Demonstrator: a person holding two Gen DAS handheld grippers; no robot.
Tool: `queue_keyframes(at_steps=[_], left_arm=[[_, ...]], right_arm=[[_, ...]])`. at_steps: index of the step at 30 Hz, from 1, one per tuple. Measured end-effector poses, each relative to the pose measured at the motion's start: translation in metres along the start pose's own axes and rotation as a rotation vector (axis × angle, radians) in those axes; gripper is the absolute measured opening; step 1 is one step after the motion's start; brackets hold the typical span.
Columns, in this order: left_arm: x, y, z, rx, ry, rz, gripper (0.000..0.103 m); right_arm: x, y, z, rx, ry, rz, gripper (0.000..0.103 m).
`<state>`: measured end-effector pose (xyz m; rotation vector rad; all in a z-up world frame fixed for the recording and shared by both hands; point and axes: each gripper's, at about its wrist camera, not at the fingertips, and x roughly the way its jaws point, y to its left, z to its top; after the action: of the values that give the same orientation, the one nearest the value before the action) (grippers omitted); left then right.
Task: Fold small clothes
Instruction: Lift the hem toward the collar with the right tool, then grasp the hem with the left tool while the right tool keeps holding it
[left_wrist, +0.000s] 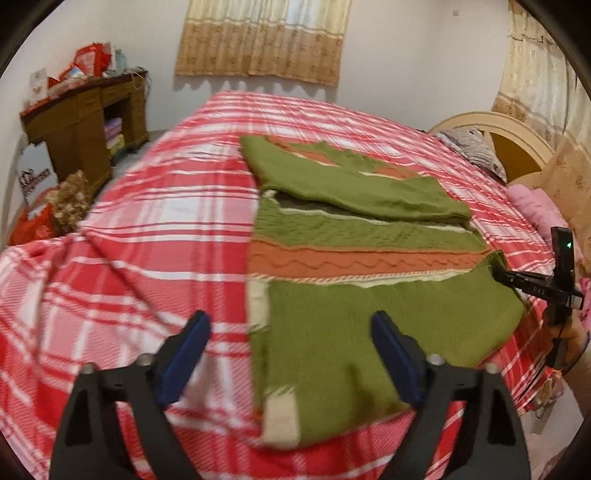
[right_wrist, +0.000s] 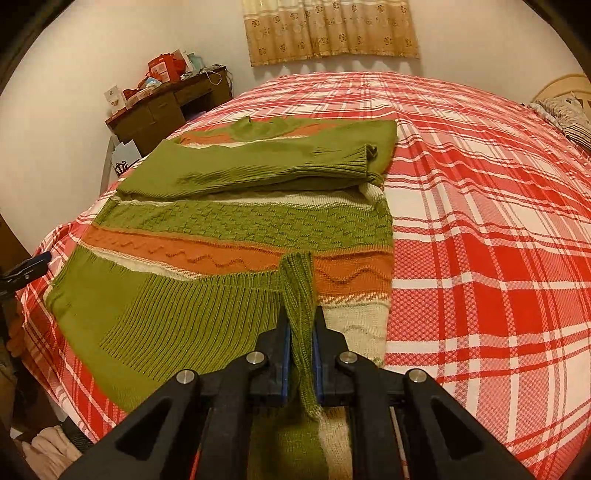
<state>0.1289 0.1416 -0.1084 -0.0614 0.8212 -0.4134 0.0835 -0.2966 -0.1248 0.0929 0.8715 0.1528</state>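
Observation:
A green knit sweater (left_wrist: 351, 236) with orange and cream bands lies flat on the red plaid bed (left_wrist: 147, 221). One sleeve is folded across its upper part. My left gripper (left_wrist: 290, 325) is open and empty, hovering above the sweater's near left edge. My right gripper (right_wrist: 301, 317) is shut on the ribbed green hem (right_wrist: 299, 288) of the sweater (right_wrist: 240, 221), pinching a raised fold of it. In the left wrist view, the right gripper (left_wrist: 496, 267) shows at the sweater's right edge.
A brown wooden desk (left_wrist: 77, 114) with red bags and boxes stands left of the bed. A curved headboard (left_wrist: 498, 129), a striped pillow (left_wrist: 472, 147) and pink bedding (left_wrist: 532, 206) lie at the right. Curtains hang on the far wall.

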Motion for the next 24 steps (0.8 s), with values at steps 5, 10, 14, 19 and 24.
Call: queue_keyframes(at_steps=[5, 10, 14, 19, 24], left_arm=[[0.013, -0.007, 0.003, -0.003, 0.021, -0.039, 0.072], [0.028, -0.006, 0.004, -0.025, 0.067, -0.036, 0.072], [0.020, -0.012, -0.001, -0.005, 0.056, -0.065, 0.042], [0.022, -0.013, -0.003, 0.006, 0.060, -0.049, 0.038], [0.028, -0.013, -0.004, 0.015, 0.073, -0.055, 0.062]], right_arm=[[0.001, -0.001, 0.000, 0.007, 0.000, 0.003, 0.009], [0.001, -0.001, 0.000, 0.014, -0.002, 0.015, 0.009], [0.002, -0.003, -0.001, 0.022, -0.006, 0.020, 0.009], [0.002, -0.003, -0.002, 0.024, -0.011, 0.024, 0.009], [0.002, -0.003, -0.002, 0.030, -0.014, 0.027, 0.009]])
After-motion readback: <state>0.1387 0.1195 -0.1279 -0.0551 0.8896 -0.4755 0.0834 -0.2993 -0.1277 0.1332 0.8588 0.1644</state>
